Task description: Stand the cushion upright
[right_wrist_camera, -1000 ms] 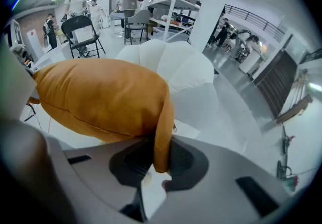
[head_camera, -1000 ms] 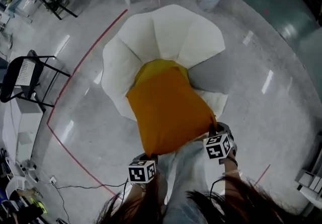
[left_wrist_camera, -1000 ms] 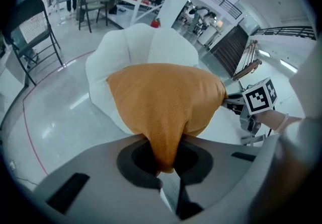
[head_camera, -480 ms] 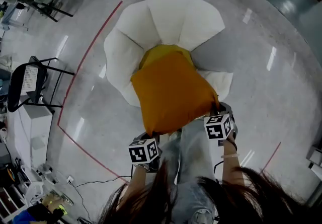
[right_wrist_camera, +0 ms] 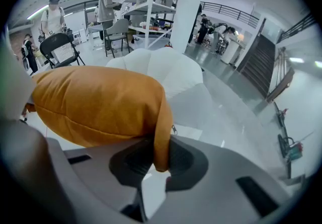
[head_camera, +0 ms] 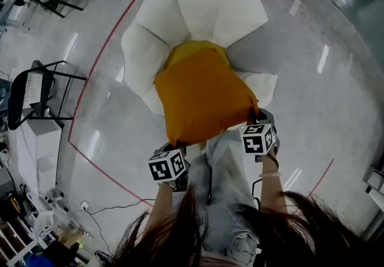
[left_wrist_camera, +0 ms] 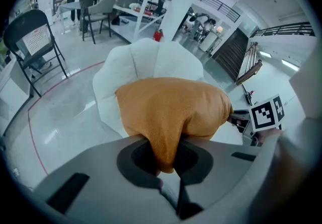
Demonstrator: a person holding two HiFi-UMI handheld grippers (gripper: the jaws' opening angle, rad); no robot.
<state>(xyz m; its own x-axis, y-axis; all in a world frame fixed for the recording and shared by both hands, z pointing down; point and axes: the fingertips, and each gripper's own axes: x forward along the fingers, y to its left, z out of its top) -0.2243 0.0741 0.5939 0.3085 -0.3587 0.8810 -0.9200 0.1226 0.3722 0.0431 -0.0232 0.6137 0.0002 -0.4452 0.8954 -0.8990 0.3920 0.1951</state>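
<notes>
At centre frame, over the white petal-backed armchair (head_camera: 198, 8), you hold the mustard cushion (head_camera: 201, 98), left gripper (left_wrist_camera: 163, 160) and right gripper (right_wrist_camera: 157, 157) each pinching a near corner; it looks soft, light and saggy, so corners probably grip best.

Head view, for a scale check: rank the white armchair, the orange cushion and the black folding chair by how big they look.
1. white armchair
2. orange cushion, held nearer the camera, so it looks bigger than it is
3. black folding chair, farther off
</notes>
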